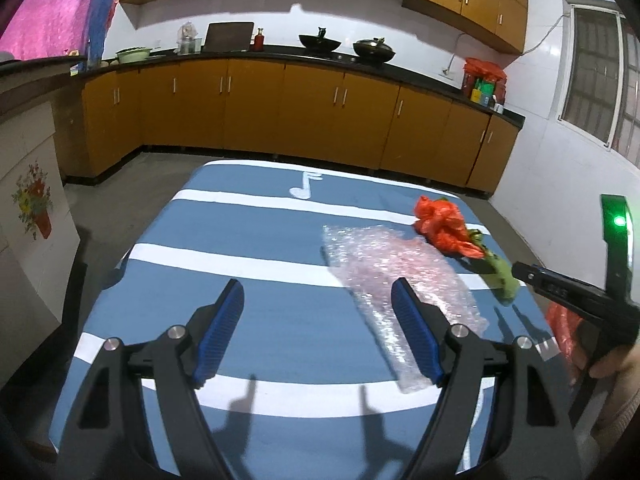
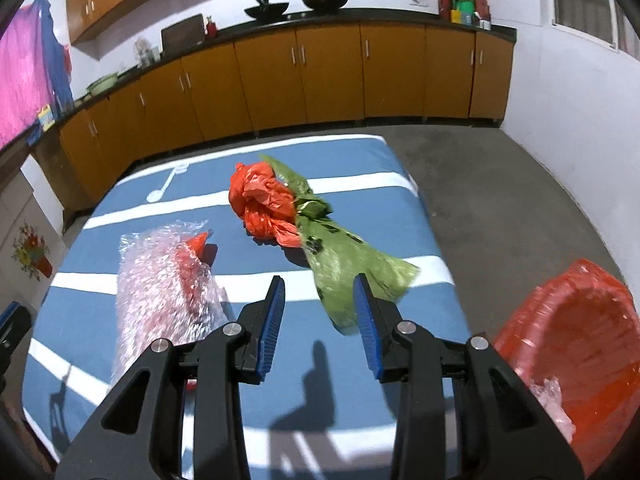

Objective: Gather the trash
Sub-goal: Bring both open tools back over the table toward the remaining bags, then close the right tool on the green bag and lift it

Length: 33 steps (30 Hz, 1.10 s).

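Note:
On the blue, white-striped table (image 1: pixel 240 216) lie three pieces of trash. A sheet of clear bubble wrap (image 1: pixel 400 276) (image 2: pixel 168 292) has something red showing through it. Further back, a crumpled red plastic bag (image 1: pixel 444 224) (image 2: pixel 264 204) touches a green plastic bag (image 1: pixel 500 276) (image 2: pixel 352 264). My left gripper (image 1: pixel 317 292) hovers open over the table, and its right finger overlaps the bubble wrap's near edge. My right gripper (image 2: pixel 320 284) is open just before the green bag's near end, and its pads are not pressing on it.
A red-lined trash bin (image 2: pixel 576 344) (image 1: pixel 560 328) stands off the table's right edge with a clear scrap inside. A hand (image 1: pixel 612 364) holds the other tool at right in the left wrist view. Orange cabinets (image 2: pixel 320 64) line the far wall, with grey floor between.

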Available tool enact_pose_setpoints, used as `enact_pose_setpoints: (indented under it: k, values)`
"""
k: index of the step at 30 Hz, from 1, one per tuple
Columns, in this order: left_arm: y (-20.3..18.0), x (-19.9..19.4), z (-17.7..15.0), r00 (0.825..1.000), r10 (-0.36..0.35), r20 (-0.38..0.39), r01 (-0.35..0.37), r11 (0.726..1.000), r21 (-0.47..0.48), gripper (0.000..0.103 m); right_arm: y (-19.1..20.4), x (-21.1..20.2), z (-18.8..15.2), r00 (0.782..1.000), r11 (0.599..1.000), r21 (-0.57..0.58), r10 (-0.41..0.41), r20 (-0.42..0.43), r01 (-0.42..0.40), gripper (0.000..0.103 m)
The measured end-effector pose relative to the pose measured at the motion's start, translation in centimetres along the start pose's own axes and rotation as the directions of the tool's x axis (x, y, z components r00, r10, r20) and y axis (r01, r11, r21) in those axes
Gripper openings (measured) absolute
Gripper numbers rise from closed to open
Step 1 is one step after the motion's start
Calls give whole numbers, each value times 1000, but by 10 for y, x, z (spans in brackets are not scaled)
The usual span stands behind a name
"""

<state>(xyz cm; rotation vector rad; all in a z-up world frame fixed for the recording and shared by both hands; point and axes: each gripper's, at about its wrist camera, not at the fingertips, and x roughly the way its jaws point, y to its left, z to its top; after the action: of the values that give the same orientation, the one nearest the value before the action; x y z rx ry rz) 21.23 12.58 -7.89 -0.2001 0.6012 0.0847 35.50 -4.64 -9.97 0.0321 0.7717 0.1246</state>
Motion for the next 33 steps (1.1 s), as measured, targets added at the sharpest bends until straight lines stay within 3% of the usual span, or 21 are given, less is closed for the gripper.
enact_pose_setpoints:
  k: [16, 19, 20, 33]
  values:
    - [8, 19, -4, 999, -14, -40, 13, 999, -35, 75, -2, 43, 3, 992, 993, -66, -100, -78, 95, 36]
    - [5, 21, -5, 999, -20, -42, 18, 999, -31, 75, -4, 44, 0, 991, 994, -61, -98, -96, 92, 11]
    - [4, 21, -5, 999, -22, -44, 21, 999, -31, 75, -5, 41, -1, 991, 995, -55, -94, -92, 89, 7]
    - [-25, 23, -5, 993, -105, -59, 104, 994, -18, 75, -25, -7, -4, 999, 997, 67, -33, 5, 32, 3]
